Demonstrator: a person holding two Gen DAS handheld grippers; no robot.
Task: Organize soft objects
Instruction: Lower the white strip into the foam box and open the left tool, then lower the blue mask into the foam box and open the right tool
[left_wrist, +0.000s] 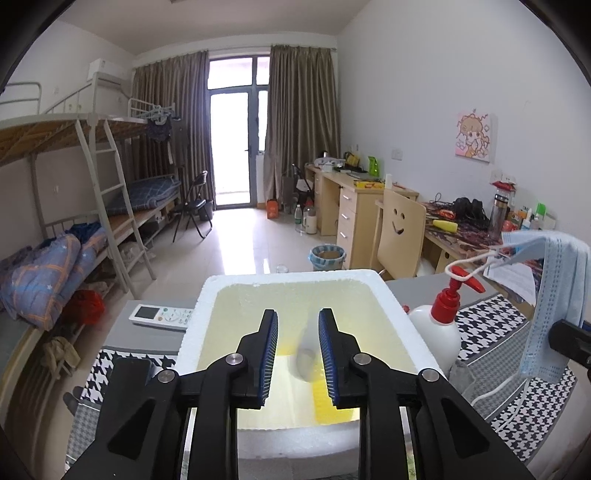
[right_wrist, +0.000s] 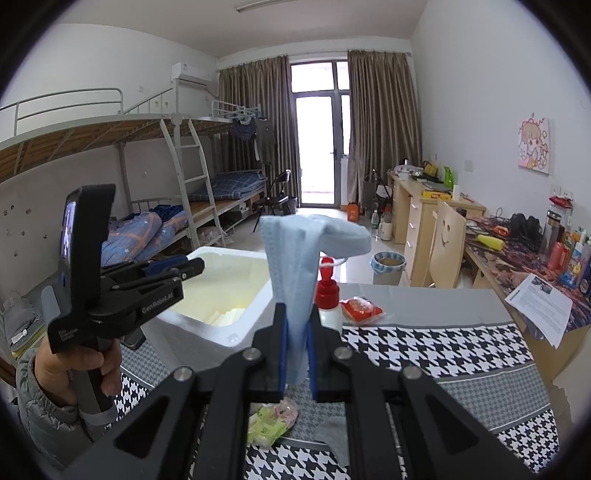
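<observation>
My right gripper (right_wrist: 297, 314) is shut on a light blue face mask (right_wrist: 295, 251) and holds it up above the houndstooth table. The mask also shows in the left wrist view (left_wrist: 554, 295), hanging at the far right. My left gripper (left_wrist: 297, 328) is open and empty, held over the white foam box (left_wrist: 207, 306). A blurred grey object (left_wrist: 306, 360) and yellow pieces (left_wrist: 328, 402) lie inside the box. In the right wrist view the left gripper (right_wrist: 192, 267) hovers over the same box (right_wrist: 255, 310).
A white pump bottle with a red top (left_wrist: 439, 325) stands right of the box. A red packet (right_wrist: 360, 308) lies behind it. A white remote (left_wrist: 162, 315) lies left of the box. A green and pink packet (right_wrist: 271, 421) and a grey cloth (right_wrist: 334, 435) lie under my right gripper.
</observation>
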